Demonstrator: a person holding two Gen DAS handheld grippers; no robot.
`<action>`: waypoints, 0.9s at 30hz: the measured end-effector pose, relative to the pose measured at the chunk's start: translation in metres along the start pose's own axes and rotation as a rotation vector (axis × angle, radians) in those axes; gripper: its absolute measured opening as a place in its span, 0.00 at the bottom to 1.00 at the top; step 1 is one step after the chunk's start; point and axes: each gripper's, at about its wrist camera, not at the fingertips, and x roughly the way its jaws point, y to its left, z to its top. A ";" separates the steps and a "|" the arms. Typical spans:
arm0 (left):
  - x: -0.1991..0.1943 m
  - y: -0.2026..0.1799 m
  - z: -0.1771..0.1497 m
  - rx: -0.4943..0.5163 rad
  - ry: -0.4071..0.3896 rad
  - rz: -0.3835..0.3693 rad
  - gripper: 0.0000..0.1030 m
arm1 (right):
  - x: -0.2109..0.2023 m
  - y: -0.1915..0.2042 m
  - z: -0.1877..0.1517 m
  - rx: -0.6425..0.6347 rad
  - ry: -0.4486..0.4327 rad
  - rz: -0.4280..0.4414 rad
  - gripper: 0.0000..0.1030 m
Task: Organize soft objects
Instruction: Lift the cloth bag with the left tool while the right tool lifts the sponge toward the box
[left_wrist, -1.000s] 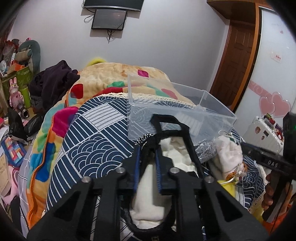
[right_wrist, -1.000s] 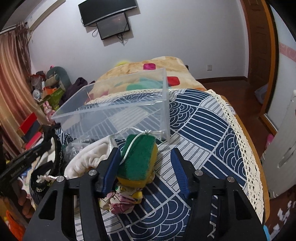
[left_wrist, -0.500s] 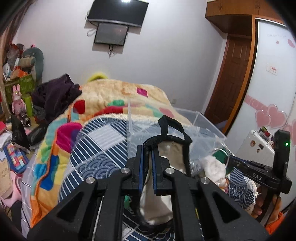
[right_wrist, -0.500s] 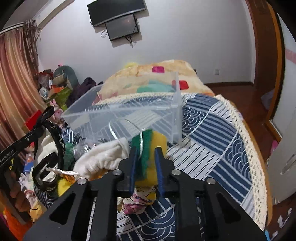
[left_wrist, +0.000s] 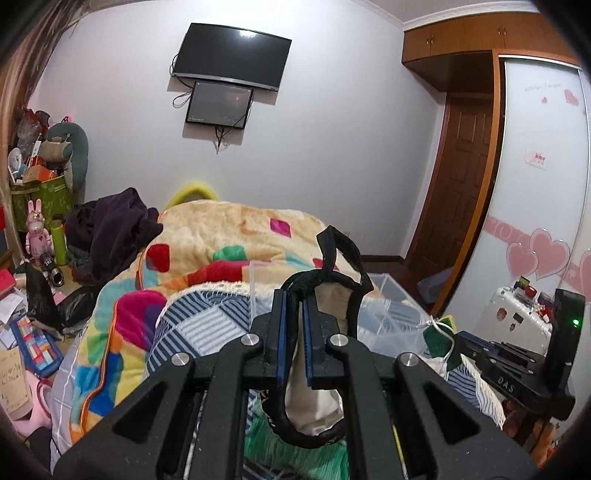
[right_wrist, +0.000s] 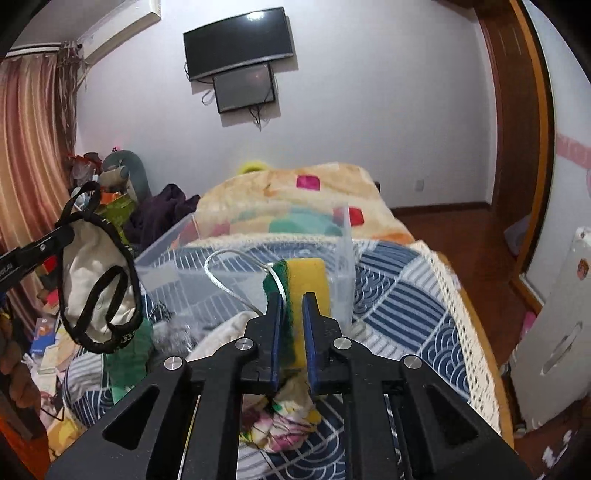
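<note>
The right gripper (right_wrist: 292, 306) is clenching a yellow and green sponge (right_wrist: 304, 280) between its blue pads, the green scouring face against the left pad and most of the yellow block standing proud above the fingertips. A silvery cord (right_wrist: 229, 275) is looping off the sponge's top corner to the left and dangling free. The left gripper (left_wrist: 293, 306) is pinching the black strap of a cream cloth pouch (right_wrist: 92, 280); the pouch is hanging below the fingers, clear of the bed, with a spare strap loop (left_wrist: 338, 251) sticking up past the tips.

Just beyond both sets of jaws, the clear plastic bin (right_wrist: 236, 254) is sitting on the blue patterned bedspread (right_wrist: 402, 306), its near right corner almost in line with the sponge. On the bedspread near the grippers, more soft things are waiting: a white cloth (right_wrist: 225, 332), a green one (right_wrist: 127, 354) and a flowered bundle (right_wrist: 280, 424).

The step in hand looks like carrying both items over the bin's near wall. To do it well, each load should be riding above the rim before going forward, since the hanging pouch and the trailing cord could catch the wall. Releasing low and well inside, one side at a time, would keep the light bin from tipping or sliding.
</note>
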 end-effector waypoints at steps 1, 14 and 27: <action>0.002 -0.001 0.003 0.002 -0.002 0.001 0.07 | -0.001 0.002 0.003 -0.007 -0.010 0.002 0.10; 0.033 -0.002 0.021 0.005 0.021 0.002 0.07 | 0.014 -0.004 0.011 -0.033 0.008 -0.025 0.12; 0.036 -0.001 0.005 -0.003 0.062 -0.009 0.07 | 0.025 -0.051 -0.014 0.127 0.126 -0.038 0.50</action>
